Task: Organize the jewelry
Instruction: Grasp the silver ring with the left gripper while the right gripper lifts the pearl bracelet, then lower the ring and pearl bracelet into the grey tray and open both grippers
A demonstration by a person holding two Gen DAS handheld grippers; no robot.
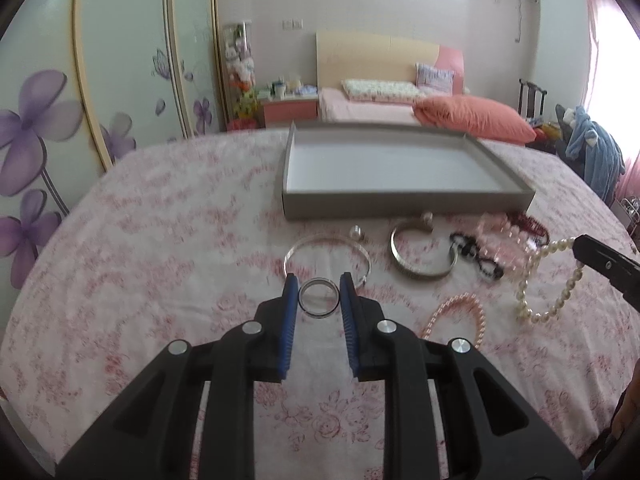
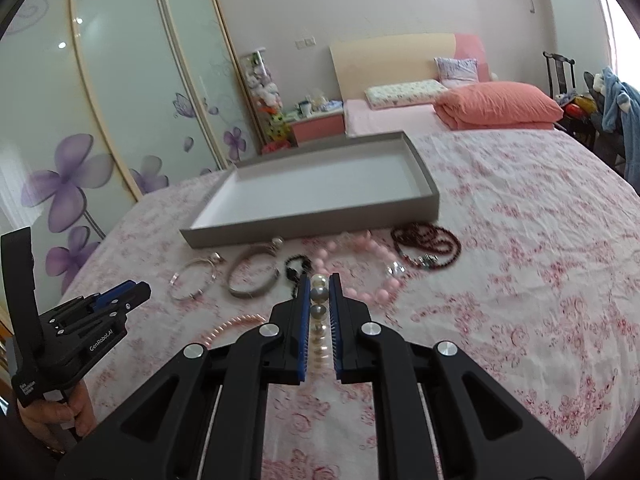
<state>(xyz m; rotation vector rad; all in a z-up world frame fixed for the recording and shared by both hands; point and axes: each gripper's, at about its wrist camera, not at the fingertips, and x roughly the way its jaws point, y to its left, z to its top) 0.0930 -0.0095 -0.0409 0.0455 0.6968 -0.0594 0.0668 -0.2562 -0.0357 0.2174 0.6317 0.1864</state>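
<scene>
Left gripper (image 1: 319,280): jaws part-open, clamped on a small silver ring (image 1: 319,297) squarely between the blue pads, held above the bedspread (image 1: 160,240). Right gripper (image 2: 319,280): jaws nearly closed, pinching the white pearl strand (image 2: 319,308) running straight down the gap. Grey tray (image 1: 400,202) at 12 o'clock, other bracelets just short of it. Left gripper's body reads "GenRobot.AI"; the handle label is too small to read.
</scene>
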